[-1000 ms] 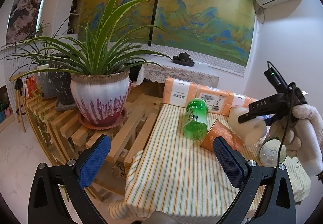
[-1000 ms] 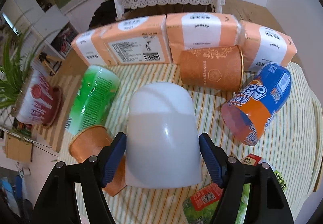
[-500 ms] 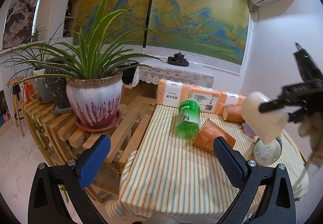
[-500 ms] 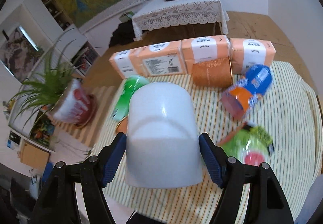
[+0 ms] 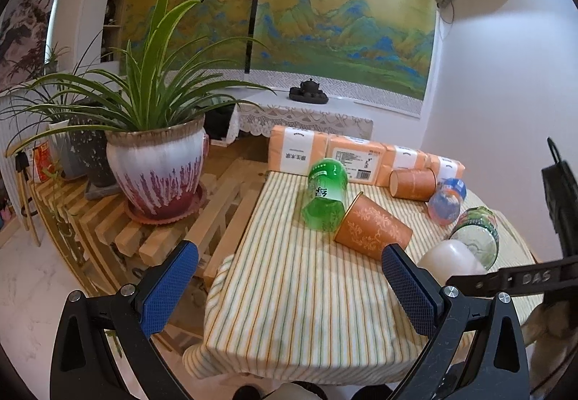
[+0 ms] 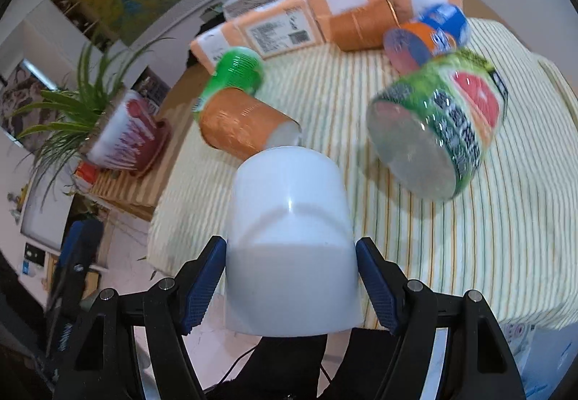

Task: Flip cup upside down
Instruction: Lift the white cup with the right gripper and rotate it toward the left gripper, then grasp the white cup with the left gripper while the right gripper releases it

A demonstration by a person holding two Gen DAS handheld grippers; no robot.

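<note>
My right gripper (image 6: 290, 277) is shut on a plain white cup (image 6: 290, 241), its blue pads pressed on both sides near the rim end, closed bottom pointing away from the camera. The cup hangs low over the near part of the striped tablecloth (image 6: 451, 230). In the left wrist view the white cup (image 5: 448, 257) shows at the right, just above the cloth, held by the black right gripper (image 5: 505, 279). My left gripper (image 5: 289, 288) is open and empty, off the table's near left corner.
On the cloth lie an orange paper cup (image 5: 372, 226), a green bottle (image 5: 325, 194), a second orange cup (image 5: 413, 183), a blue-orange bottle (image 5: 446, 201) and a green-labelled bottle (image 5: 473, 237). Tissue packs (image 5: 346, 158) line the far edge. A potted plant (image 5: 159, 169) stands on a wooden rack at left.
My right gripper has come down and toward the table's near edge with the white cup. The view is motion-blurred. My left gripper has stayed open, shifted only slightly.
</note>
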